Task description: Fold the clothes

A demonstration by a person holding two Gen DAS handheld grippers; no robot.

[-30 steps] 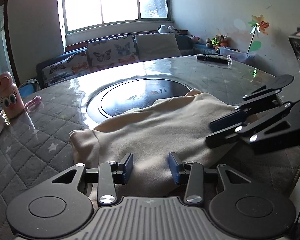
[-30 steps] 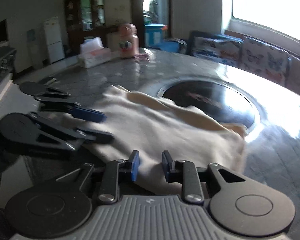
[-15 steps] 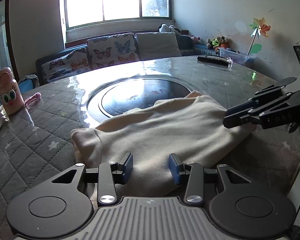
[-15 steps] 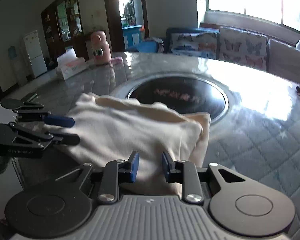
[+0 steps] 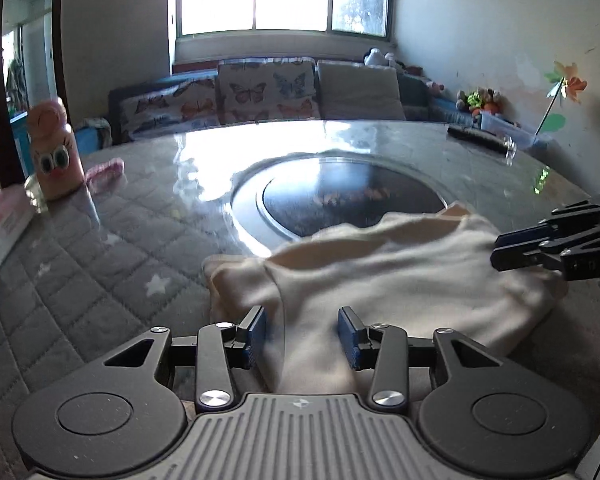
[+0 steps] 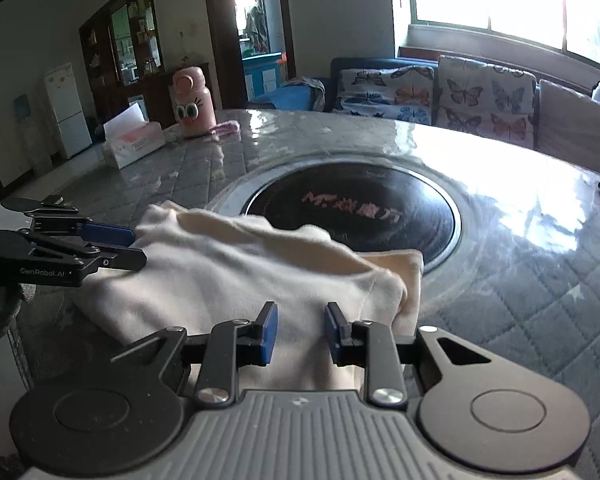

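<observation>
A cream garment (image 5: 400,272) (image 6: 240,272) lies folded in a thick bundle on the round quilted table (image 5: 100,260), and its far edge overlaps the black centre disc (image 5: 352,196). My left gripper (image 5: 303,336) hovers open over the garment's left part; the blue pad faces show bare, with cloth lying below the gap. My right gripper (image 6: 298,332) stands open with a narrower gap over the garment's right end. Each gripper also shows from the side in the other view: the right gripper (image 5: 496,250) at the cloth's right edge, the left gripper (image 6: 140,246) at its left corner.
A pink bottle with cartoon eyes (image 5: 54,156) (image 6: 192,104) and a tissue box (image 6: 134,144) stand at the table's left. A dark remote (image 5: 476,136) lies at the far right. A sofa with butterfly cushions (image 5: 260,92) runs behind the table under the window.
Both grippers have swung apart: the right gripper slid to the far right edge of the left wrist view, off the cloth's middle. The jaw gaps look unchanged. The garment stays bundled on the table.
</observation>
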